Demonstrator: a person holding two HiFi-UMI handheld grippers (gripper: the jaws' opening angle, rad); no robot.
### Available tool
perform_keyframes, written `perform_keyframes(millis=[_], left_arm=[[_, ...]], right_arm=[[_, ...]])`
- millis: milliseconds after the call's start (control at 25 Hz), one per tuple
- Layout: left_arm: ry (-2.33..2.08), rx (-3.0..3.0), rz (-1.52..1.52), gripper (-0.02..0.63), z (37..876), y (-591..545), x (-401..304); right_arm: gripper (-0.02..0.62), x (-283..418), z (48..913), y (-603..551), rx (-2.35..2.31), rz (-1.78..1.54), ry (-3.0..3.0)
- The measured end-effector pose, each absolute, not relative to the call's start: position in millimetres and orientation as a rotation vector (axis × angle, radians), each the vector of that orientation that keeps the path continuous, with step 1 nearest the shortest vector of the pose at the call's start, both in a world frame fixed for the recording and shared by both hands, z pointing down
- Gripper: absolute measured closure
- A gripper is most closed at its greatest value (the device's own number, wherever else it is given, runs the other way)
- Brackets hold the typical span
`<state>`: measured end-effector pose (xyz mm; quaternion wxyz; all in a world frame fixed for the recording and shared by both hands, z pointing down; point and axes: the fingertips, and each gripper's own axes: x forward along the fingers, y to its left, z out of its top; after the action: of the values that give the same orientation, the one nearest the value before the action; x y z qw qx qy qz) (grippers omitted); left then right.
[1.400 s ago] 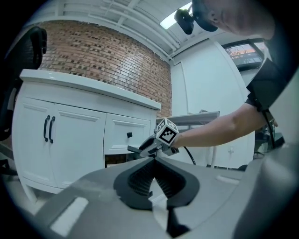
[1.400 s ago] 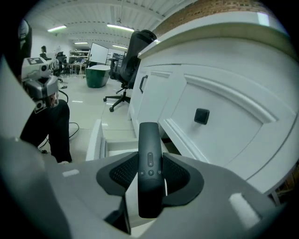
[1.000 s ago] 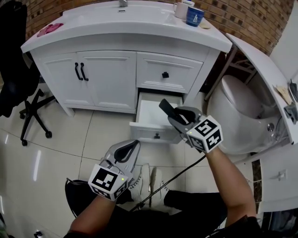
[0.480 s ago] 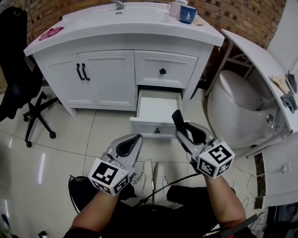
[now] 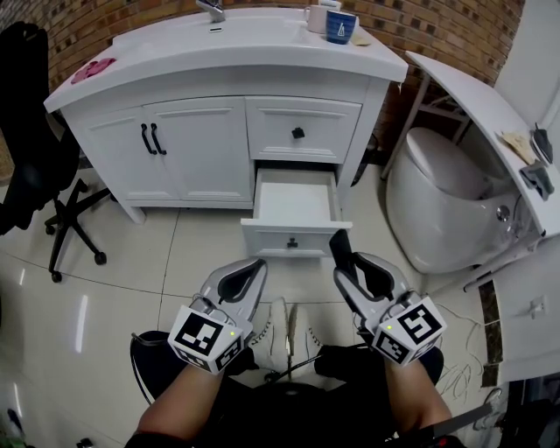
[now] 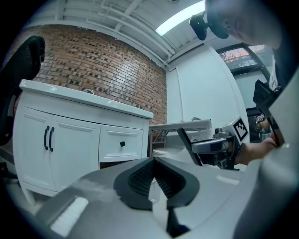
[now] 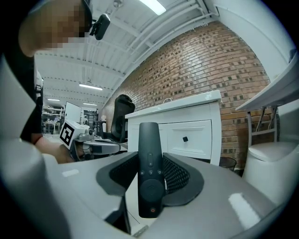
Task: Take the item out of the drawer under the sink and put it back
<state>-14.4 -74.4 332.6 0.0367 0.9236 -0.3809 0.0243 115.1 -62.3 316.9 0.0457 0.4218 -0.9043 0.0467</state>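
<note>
**Remote pinched in the right gripper, outside the open drawer**

Remote (image 7: 149, 154), black and slim, stands between the jaws of the right gripper (image 5: 348, 273). Both ribbed pads press on its sides, and its buttons face that gripper's camera. From the head view its far end pokes past the jaw tips, close to the front right corner of the drawer (image 5: 293, 238). That drawer is pulled out from the white vanity (image 5: 197, 149), below a closed drawer and under the sink tabletop (image 5: 262, 44). The left gripper (image 6: 153, 163) hangs just beside the right one, above the tiled floor (image 5: 201, 245). Its jaws are pressed together at the tips with nothing between them. A blue mug (image 5: 341, 26) sits on the tabletop.
</note>
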Motion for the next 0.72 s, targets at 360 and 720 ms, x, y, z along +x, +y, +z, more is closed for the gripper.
perform_keyframes(millis=[360, 720], left_arm=[[-1.180, 2.854, 0.085, 0.603, 330.9, -66.1, -18.2], [-1.178, 2.837, 0.057, 0.601, 329.3, -67.2, -18.6]], right_arm=[[0.428, 110.4, 312.5, -56.4, 1.295, 0.149, -2.789], [0.428, 110.9, 316.4, -55.7, 1.287, 0.164, -2.782]])
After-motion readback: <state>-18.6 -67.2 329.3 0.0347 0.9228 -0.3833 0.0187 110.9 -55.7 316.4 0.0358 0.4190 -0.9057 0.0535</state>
